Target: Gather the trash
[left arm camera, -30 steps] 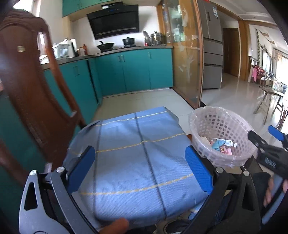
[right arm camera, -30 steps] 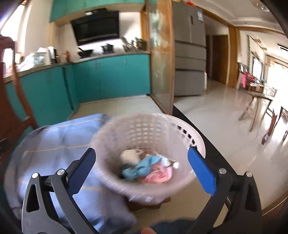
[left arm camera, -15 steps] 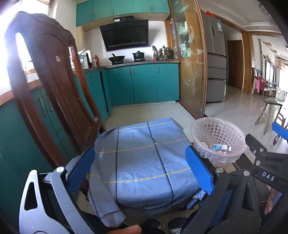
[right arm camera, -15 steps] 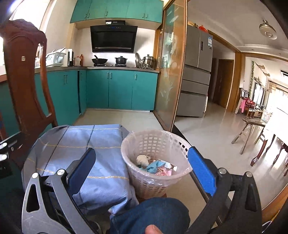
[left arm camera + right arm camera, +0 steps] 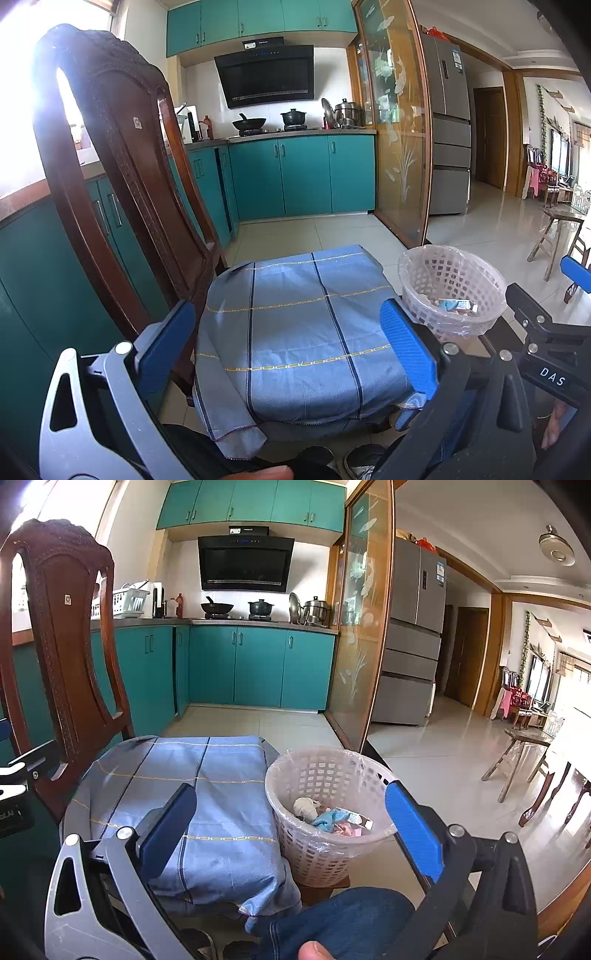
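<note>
A white lattice basket (image 5: 314,775) lined with clear plastic stands on a low stool right of the cloth-covered surface; the same basket (image 5: 450,273) shows in the left wrist view. Inside lie trash pieces (image 5: 332,818): a crumpled white wad, a blue scrap, pink wrappers. My right gripper (image 5: 291,823) is open and empty, held back from the basket. My left gripper (image 5: 291,343) is open and empty, pulled back over the blue cloth (image 5: 295,314). The right gripper's black frame (image 5: 546,332) shows at the left wrist view's right edge.
A dark wooden chair (image 5: 122,184) rises at the left of the blue checked cloth (image 5: 184,775). Teal cabinets (image 5: 255,664), a glass partition (image 5: 365,627) and a fridge (image 5: 413,635) stand behind. A wooden stool (image 5: 521,753) is far right. A person's denim knee (image 5: 343,919) is below.
Both grippers have drawn back and risen from the basket and cloth, so more of the kitchen and chair shows. The jaws stay open and empty throughout.
</note>
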